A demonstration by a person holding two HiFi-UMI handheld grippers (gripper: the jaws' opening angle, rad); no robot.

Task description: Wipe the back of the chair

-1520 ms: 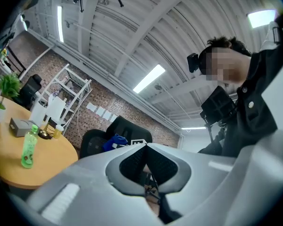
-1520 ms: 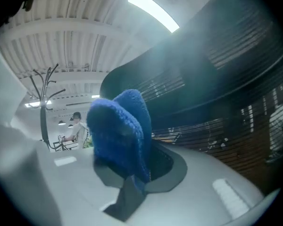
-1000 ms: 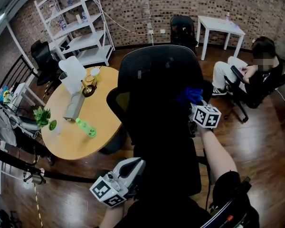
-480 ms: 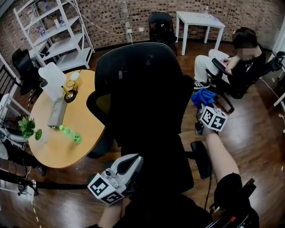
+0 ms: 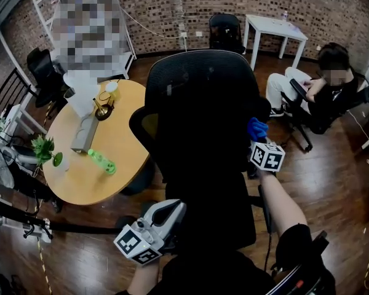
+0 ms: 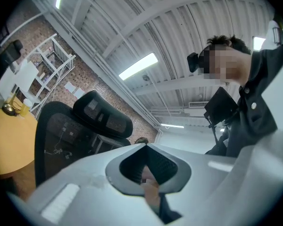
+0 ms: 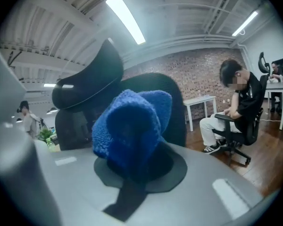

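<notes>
While the chair [image 5: 200, 115] stands mid-frame in the head view, its black mesh back faces the person and hides most of the seat

- Cloth [image 5: 256, 129]: blue, fluffy, bunched; sits at the right edge of the chair back, about mid-height. Whether it presses the mesh, can't tell
- Right gripper [image 5: 257, 141]: jaws closed on the cloth; in the right gripper view the wad fills the gap between them, with the chair back and headrest just behind it. Marker cube below the cloth, forearm running down to the frame's lower edge
- Left gripper [image 5: 170, 211]: low, near the chair's lower left side, tip pointing up and right. The left gripper view shows only a dark recess in the grey housing; jaws not made out, so open or closed unknown
- Round wooden table [image 5: 120, 158] left of the chair, just beside it; green bottle [image 5: 101, 162] lying on it, small plant [image 5: 45, 147] at its far-left rim
- Seated person [image 5: 323, 88] well to the right, on a dark office chair
- White table [image 5: 277, 26] and another black chair [image 5: 226, 32] against the brick wall [image 5: 332, 11]
</notes>
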